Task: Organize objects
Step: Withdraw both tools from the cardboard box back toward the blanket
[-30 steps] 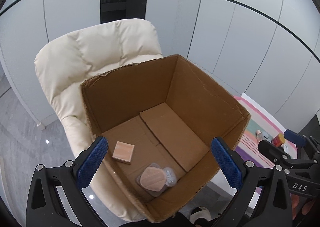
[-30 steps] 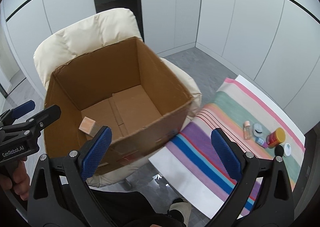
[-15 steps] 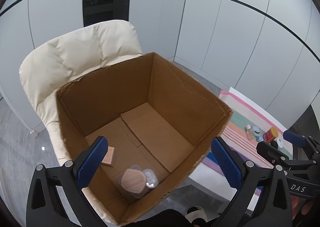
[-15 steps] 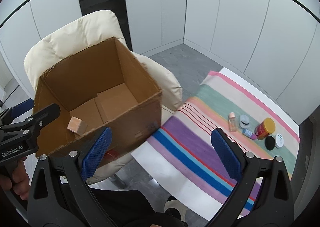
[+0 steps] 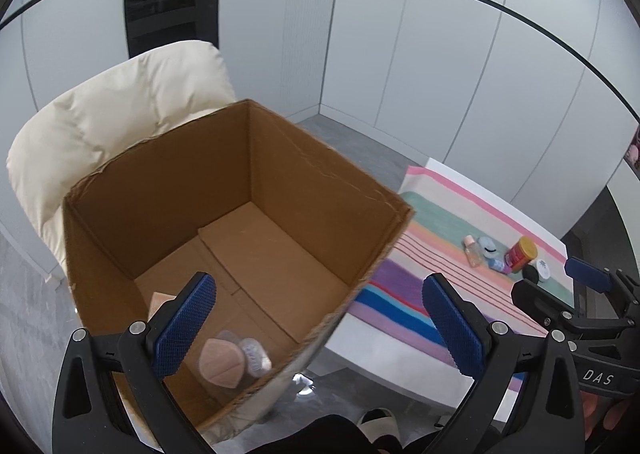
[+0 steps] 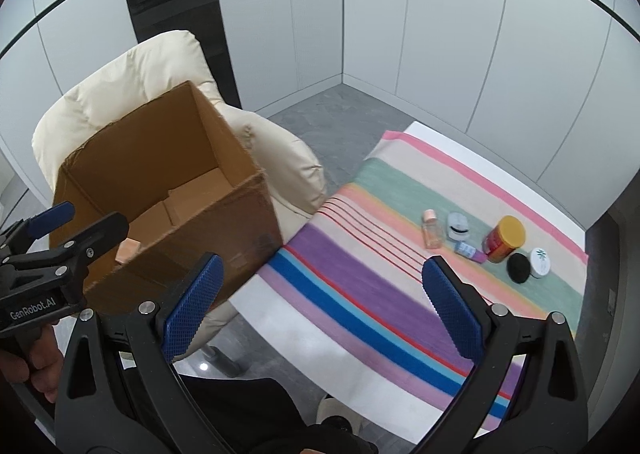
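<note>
In the left wrist view, the left gripper [image 5: 320, 318] hung over the box [image 5: 360, 190] with its jaws wide apart and nothing in them. The box sat on a cream chair [image 5: 120, 110]. Down in the box lay a pink block [image 5: 160, 302] and a clear pack [image 5: 234, 360] with a pink thing inside. Off to the right, a striped cloth [image 5: 440, 230] covered the tabletop, and a few small things waited on it. The right gripper [image 5: 576, 294] showed at the edge.

In the right wrist view, the right gripper [image 6: 320, 294] was above the near end of the cloth [image 6: 360, 278], jaws wide apart and empty too. Far across the cloth sat a small bottle [image 6: 431, 229], a flat case [image 6: 458, 225], a tiny blue bottle [image 6: 468, 251], a red jar [image 6: 503, 239] with a yellow lid, a black disc [image 6: 519, 268] and a white tub [image 6: 540, 263]. The left gripper [image 6: 60, 230] poked in by the box [image 6: 176, 190].

These things still looked left to go in the box. They were packed close, with the red jar touching the tiny blue bottle, so wide jaws could bump a neighbour and knock it over. The small bottle could roll off. The cloth could slide if a jaw dragged on it.
</note>
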### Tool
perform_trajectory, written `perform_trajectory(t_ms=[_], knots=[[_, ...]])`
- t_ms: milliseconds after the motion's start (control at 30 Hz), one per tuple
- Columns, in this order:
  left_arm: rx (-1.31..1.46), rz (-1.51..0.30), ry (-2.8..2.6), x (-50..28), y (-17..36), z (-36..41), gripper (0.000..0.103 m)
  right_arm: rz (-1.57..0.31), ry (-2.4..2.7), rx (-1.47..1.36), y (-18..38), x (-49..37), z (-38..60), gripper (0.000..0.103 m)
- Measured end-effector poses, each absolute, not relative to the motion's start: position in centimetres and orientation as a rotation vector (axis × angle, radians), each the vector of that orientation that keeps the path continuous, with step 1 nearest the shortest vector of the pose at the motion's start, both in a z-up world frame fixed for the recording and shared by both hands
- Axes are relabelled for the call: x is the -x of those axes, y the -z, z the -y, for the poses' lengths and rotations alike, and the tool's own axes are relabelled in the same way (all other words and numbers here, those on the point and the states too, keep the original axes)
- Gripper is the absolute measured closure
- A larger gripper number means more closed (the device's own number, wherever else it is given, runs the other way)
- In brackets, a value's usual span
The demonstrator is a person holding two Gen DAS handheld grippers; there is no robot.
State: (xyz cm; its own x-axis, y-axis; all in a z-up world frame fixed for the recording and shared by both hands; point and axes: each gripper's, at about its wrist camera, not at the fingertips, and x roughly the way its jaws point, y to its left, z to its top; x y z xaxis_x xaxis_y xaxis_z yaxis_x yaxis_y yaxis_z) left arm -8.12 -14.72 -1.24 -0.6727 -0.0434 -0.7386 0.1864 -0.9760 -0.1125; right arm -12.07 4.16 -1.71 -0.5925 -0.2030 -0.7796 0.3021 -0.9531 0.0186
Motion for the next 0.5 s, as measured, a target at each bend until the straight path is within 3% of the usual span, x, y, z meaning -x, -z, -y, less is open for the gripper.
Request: perform_trajectory(t_ms=[500], knots=[[-1.259, -0.23, 2.834, 10.5, 1.2, 9.1, 0.0, -0.104, 2.653, -1.287, 2.0, 11.8, -10.6, 0.002]])
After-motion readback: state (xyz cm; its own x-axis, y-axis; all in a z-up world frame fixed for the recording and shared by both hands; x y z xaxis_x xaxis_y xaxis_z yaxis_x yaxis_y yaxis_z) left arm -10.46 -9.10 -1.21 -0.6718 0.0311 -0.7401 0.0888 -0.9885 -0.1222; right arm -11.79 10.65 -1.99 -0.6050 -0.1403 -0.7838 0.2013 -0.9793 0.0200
